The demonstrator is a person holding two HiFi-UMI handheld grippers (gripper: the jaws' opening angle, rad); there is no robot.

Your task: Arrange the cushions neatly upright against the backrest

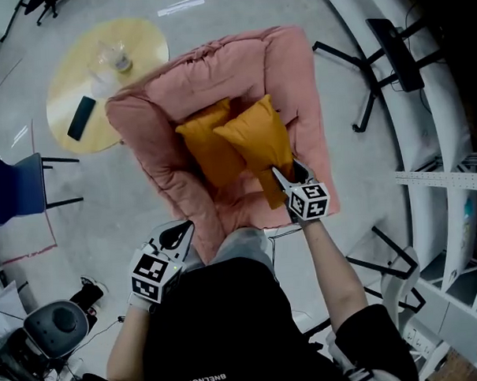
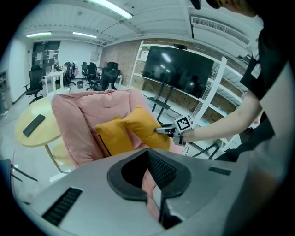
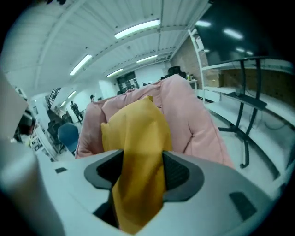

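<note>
A pink padded armchair (image 1: 241, 59) holds two orange-yellow cushions. The left cushion (image 1: 205, 152) leans on the backrest and the inner arm. The right cushion (image 1: 256, 134) is lifted and tilted, its top against the left one. My right gripper (image 1: 281, 176) is shut on the right cushion's lower corner; the fabric (image 3: 138, 138) fills the space between its jaws. My left gripper (image 1: 177, 232) hovers by the chair's front left corner, its jaws a narrow slit apart with nothing gripped, only the chair's pink showing through. The left gripper view shows both cushions (image 2: 133, 129) and the right gripper (image 2: 161, 130).
A round yellow table (image 1: 137, 36) with a dark handset (image 1: 81, 117) and a glass (image 1: 114, 57) stands left of the chair. A blue chair (image 1: 17, 187) is farther left. A black screen stand (image 1: 375, 61) and white shelving (image 1: 443, 177) lie to the right.
</note>
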